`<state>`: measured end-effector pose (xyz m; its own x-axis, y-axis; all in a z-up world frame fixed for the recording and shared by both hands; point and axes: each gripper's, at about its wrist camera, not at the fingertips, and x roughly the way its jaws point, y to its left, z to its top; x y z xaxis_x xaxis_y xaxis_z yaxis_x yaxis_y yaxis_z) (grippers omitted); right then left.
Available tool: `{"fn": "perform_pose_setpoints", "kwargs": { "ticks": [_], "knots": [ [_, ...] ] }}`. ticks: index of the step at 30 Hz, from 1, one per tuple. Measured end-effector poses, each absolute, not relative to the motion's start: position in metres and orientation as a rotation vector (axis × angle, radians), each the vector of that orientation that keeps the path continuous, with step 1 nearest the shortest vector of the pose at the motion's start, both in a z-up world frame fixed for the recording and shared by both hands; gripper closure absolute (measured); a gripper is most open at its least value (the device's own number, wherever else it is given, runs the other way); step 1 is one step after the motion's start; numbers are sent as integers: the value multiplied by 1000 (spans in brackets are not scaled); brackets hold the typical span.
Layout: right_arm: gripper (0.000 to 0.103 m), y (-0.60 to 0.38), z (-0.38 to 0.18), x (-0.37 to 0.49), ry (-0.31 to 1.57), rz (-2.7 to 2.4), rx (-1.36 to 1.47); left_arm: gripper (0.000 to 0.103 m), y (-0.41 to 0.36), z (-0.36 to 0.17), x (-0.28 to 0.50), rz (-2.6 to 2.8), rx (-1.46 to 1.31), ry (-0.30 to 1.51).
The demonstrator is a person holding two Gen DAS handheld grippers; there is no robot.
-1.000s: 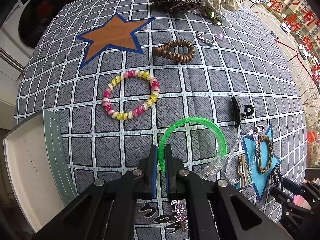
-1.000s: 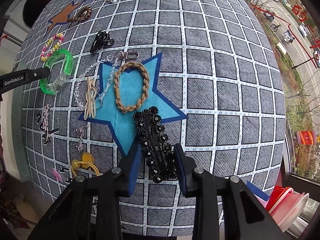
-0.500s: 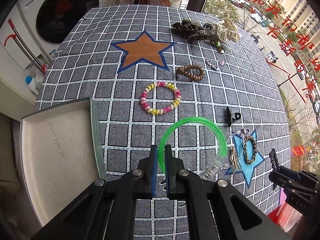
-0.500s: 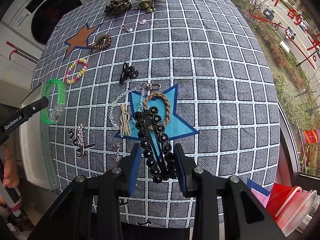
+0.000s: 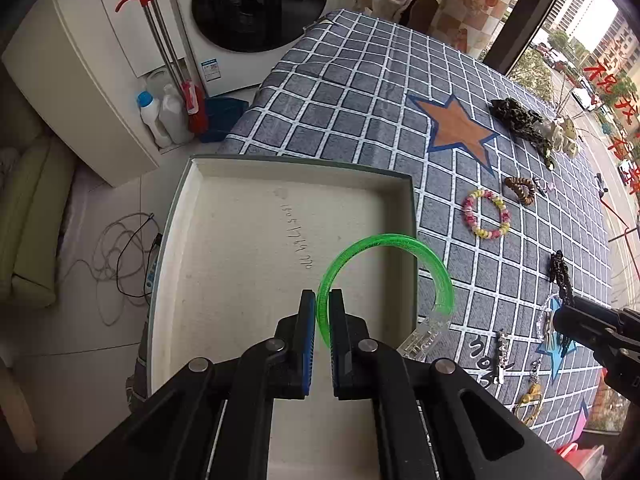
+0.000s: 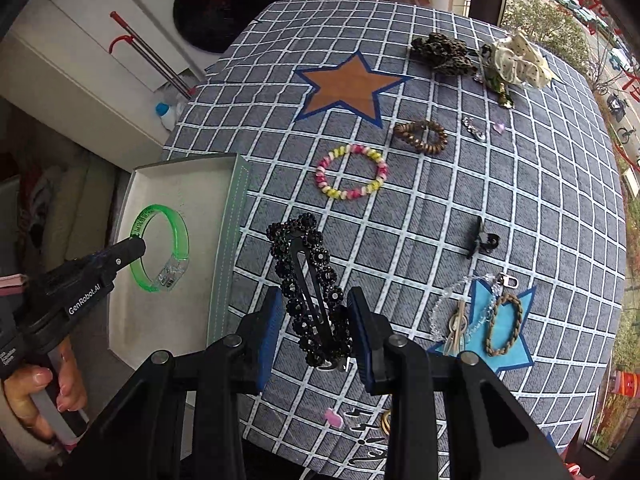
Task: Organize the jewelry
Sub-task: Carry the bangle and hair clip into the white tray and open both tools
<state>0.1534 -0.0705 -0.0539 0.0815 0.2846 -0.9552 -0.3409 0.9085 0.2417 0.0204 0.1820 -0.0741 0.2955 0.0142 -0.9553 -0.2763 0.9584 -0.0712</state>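
Note:
My left gripper [image 5: 322,302] is shut on a translucent green bangle [image 5: 434,268] and holds it in the air over the shallow white box [image 5: 256,248] at the table's left edge. The right wrist view shows that same bangle [image 6: 176,236] hanging over the box [image 6: 180,184], pinched by the left gripper [image 6: 138,246]. My right gripper [image 6: 314,312] is shut on a black beaded hair clip [image 6: 308,276] and carries it above the checked cloth, just right of the box. In the left wrist view the clip [image 5: 560,276] dangles at the far right.
On the grey checked cloth [image 6: 520,208] lie a pink-yellow bead bracelet [image 6: 352,176], a brown coil tie [image 6: 420,136], a black claw clip [image 6: 482,238], scrunchies [image 6: 440,54], and a braided bracelet [image 6: 504,320] on a blue star. A washing machine [image 5: 256,4] and bottles [image 5: 160,112] stand beyond the table.
Both grippers have risen and swung left. The green bangle went from over the cloth to over the box. The black clip left the blue star and now hangs near the box's right wall.

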Motion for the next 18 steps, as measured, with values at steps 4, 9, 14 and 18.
{"fn": "perform_pose_setpoints", "kwargs": {
  "ticks": [4, 9, 14, 18],
  "knots": [
    [67, -18, -60, 160, 1414, 559, -82, 90, 213, -89, 18, 257, -263, 1271],
    [67, 38, -80, 172, 1441, 626, -103, 90, 234, -112, 25, 291, -267, 1288],
    [67, 78, -105, 186, 1464, 642, -137, 90, 240, -130, 36, 299, -248, 1298],
    [67, 94, -121, 196, 1480, 631, -149, 90, 243, -141, 43, 310, -237, 1308]
  ]
}}
